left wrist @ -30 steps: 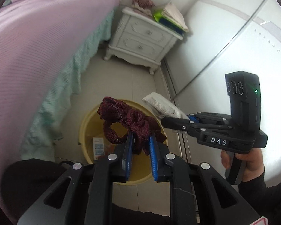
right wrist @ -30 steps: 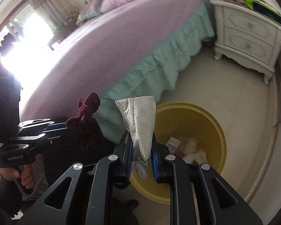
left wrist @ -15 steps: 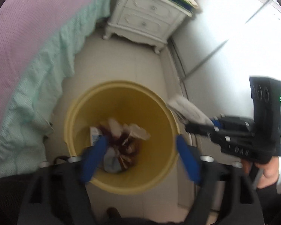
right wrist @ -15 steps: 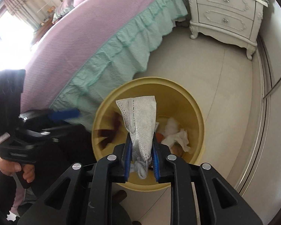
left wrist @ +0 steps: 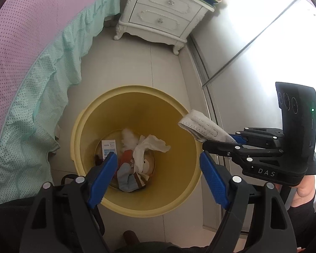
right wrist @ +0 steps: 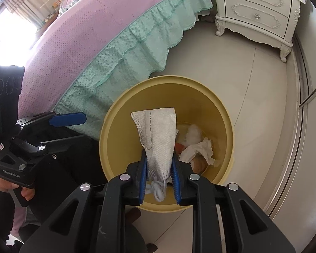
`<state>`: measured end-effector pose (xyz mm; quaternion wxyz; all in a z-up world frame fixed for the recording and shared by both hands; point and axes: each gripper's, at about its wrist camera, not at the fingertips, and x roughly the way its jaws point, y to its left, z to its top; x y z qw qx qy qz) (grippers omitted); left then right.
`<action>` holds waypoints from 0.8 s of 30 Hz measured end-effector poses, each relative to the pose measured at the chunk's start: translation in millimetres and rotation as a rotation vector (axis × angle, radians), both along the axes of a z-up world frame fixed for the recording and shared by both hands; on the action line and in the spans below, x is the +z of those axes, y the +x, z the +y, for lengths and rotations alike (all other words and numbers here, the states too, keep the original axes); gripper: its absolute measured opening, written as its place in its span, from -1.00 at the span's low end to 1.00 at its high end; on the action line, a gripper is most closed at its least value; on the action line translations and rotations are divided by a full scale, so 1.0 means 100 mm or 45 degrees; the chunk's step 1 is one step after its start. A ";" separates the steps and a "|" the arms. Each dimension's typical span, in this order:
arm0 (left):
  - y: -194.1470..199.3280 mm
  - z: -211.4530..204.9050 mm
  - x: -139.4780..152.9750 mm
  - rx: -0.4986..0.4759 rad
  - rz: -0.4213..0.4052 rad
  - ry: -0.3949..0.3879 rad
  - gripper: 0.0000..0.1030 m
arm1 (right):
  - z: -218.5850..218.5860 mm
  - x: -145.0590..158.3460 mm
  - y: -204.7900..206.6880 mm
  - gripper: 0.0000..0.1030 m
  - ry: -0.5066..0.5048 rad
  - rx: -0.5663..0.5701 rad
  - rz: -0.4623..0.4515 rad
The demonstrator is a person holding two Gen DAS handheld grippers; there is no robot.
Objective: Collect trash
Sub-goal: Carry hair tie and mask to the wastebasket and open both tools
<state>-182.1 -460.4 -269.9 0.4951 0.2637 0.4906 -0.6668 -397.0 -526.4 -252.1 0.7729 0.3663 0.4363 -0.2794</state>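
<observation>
My left gripper (left wrist: pixel 158 177): jaws spread, empty, above the yellow bin (left wrist: pixel 88 116). My right gripper (right wrist: pixel 159 168) pinches a white face mask (right wrist: pixel 158 135) over the bin; drop pending. Inside: tissue (left wrist: pixel 149 147), small box (left wrist: pixel 109 147), cloth scraps. Beyond, bed skirt (left wrist: pixel 42 88), nightstand (left wrist: pixel 164 14).

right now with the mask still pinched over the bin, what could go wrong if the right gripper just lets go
The face mask in the right gripper hangs near the yellow bin's near rim, so it might catch the edge or drop outside. Its ear loops dangle by the fingers and could snag on release. The open left gripper sits over the bin mouth; the mask could land on it.
</observation>
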 end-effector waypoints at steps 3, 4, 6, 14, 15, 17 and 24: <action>0.03 -0.01 -0.02 0.008 0.022 0.012 0.55 | -0.02 -0.02 -0.01 -0.56 0.004 -0.014 0.015; 0.04 -0.02 -0.03 0.012 0.026 0.016 0.55 | -0.03 -0.03 -0.01 -0.55 0.013 -0.019 0.017; 0.05 -0.02 -0.04 0.012 0.034 0.022 0.55 | -0.04 -0.05 -0.01 -0.03 0.036 -0.012 0.015; 0.04 -0.01 -0.04 0.012 0.032 0.024 0.57 | 0.01 -0.16 0.09 0.24 0.029 0.025 0.097; 0.04 -0.01 -0.04 0.012 0.035 0.024 0.57 | 0.02 -0.17 0.09 0.23 0.034 0.026 0.098; 0.05 -0.02 -0.04 0.018 0.039 0.022 0.57 | 0.03 -0.19 0.08 0.23 0.038 0.025 0.096; 0.05 -0.01 -0.03 0.010 0.032 0.021 0.57 | 0.04 -0.21 0.09 0.23 0.036 0.023 0.094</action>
